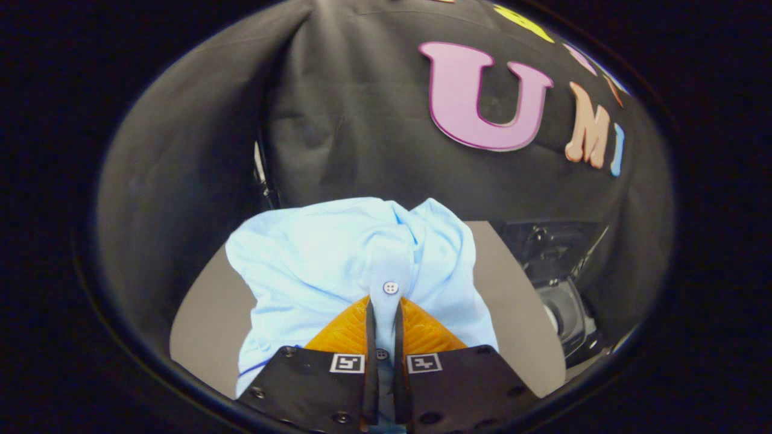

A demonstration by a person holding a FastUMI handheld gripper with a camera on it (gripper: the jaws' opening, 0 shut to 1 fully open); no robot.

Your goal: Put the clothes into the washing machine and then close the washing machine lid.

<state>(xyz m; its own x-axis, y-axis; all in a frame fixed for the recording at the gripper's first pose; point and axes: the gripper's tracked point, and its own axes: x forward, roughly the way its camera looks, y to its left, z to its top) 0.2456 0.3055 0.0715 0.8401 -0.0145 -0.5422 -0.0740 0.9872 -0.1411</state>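
Note:
A light blue buttoned shirt (338, 259) lies bunched on a grey table (205, 313). My gripper (384, 310) is shut on the shirt's button strip, which runs pinched between the two fingers; one white button (391, 287) sits just ahead of the fingertips. The cloth spreads out to both sides of the fingers and beyond them. To the right of the table stands the washing machine (561, 289), dark, with its round opening partly visible past the table's edge.
Black cloth walls close the booth behind and to the left of the table. A dark upright frame edge (265, 181) shows where the two cloth walls meet, behind the shirt.

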